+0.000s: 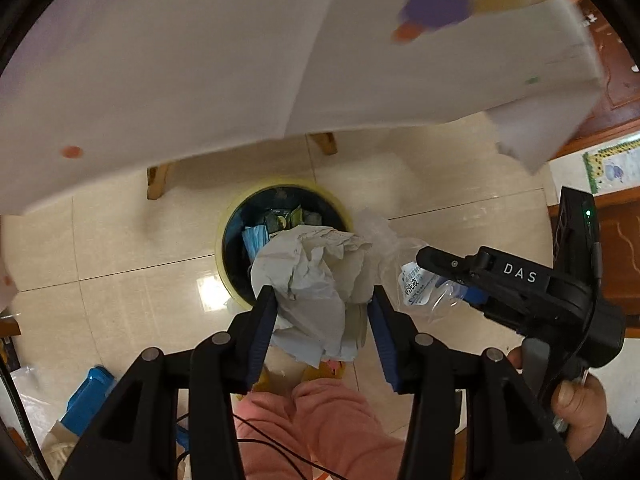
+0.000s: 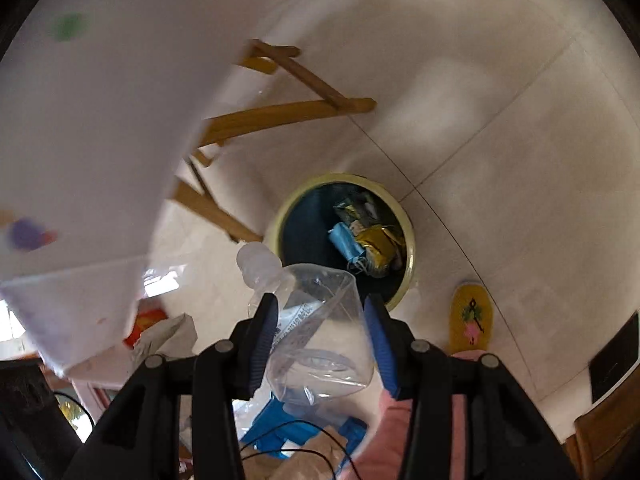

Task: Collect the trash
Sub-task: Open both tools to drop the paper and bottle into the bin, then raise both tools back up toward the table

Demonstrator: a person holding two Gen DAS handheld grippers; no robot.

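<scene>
The white tablecloth [image 1: 160,60] with its coloured dots hangs across the top of both views, its wooden table legs [image 2: 280,116] standing on the pale tiled floor [image 1: 440,184]; below its edge sits the yellow-rimmed bin [image 1: 280,188], set on the floor near the table, probably so trash can go straight down into it; it already holds a blue mask [image 2: 344,242] and gold foil wrappers [image 2: 380,240]. The left gripper [image 1: 324,316] is clamped on a wad of crumpled grey paper [image 1: 312,280], held over the near edge of the bin's mouth; the right gripper [image 2: 320,332] is clamped on a squashed clear plastic bottle [image 2: 316,332], neck pointing toward the bin; both seem poised for a drop, though neither has let go.

The left view alone shows the right gripper from outside, the person's hand [image 1: 580,408] on its handle, and pink trouser legs [image 1: 320,420]; the right view alone shows the bin's contents unobstructed, a yellow slipper [image 2: 472,320] beside it, and the bottle's white cap [image 2: 256,258].
</scene>
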